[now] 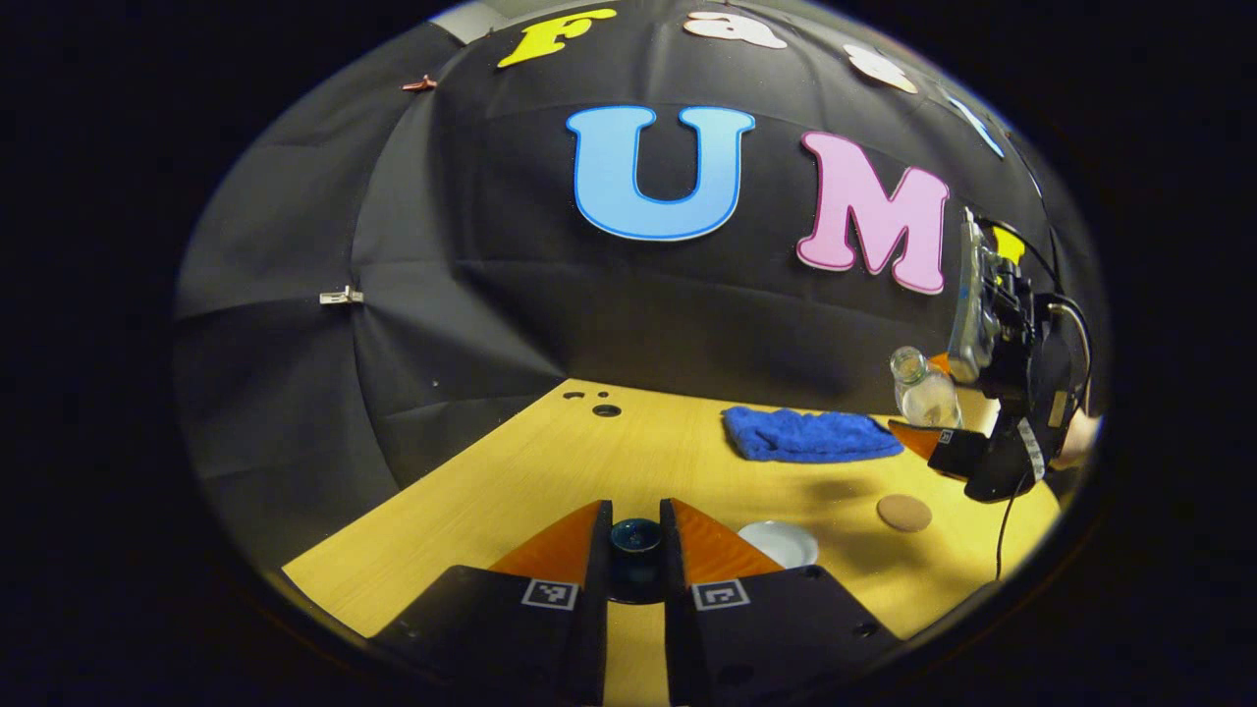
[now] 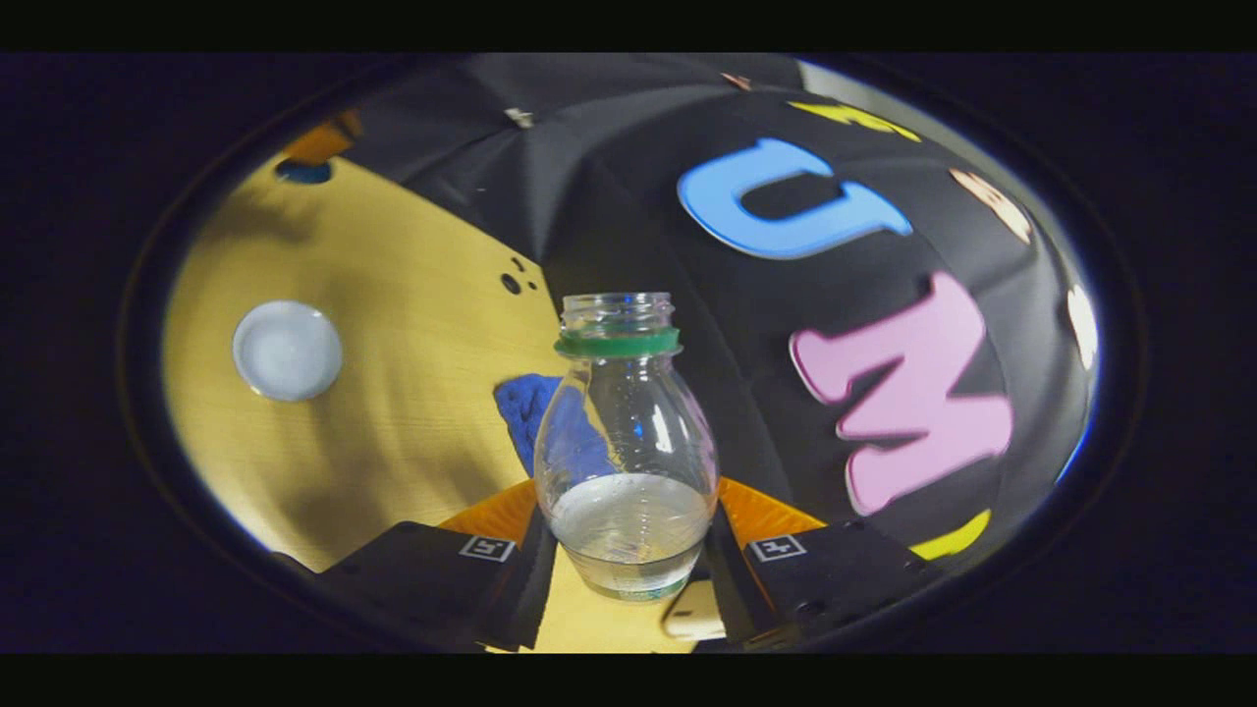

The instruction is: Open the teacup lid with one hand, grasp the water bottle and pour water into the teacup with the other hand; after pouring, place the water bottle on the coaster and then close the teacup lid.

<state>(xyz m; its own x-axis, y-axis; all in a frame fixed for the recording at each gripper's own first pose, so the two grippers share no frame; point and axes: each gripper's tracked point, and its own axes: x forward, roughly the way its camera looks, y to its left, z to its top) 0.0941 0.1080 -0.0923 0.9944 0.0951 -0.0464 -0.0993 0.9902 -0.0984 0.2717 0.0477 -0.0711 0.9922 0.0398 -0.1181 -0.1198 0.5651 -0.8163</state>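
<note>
Two tongs gripping: left tongs (image 1: 635,538) pinching teacup lid (image 1: 635,536), right tongs (image 2: 628,550) clamping uncapped water bottle (image 2: 627,442), tilting above counter (image 2: 393,393). Showing no readable label.

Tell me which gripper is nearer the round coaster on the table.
Right. The right gripper holds the water bottle in the air just behind the coaster; the left gripper sits farther away, fingers around the teacup lid.

Light wood tabletop (image 1: 550,462), 3 small holes near its far edge. Lying on it: blue cloth (image 1: 810,435) by the far edge, round brown coaster (image 1: 903,512), white saucer (image 1: 779,542) nearer the front.
</note>
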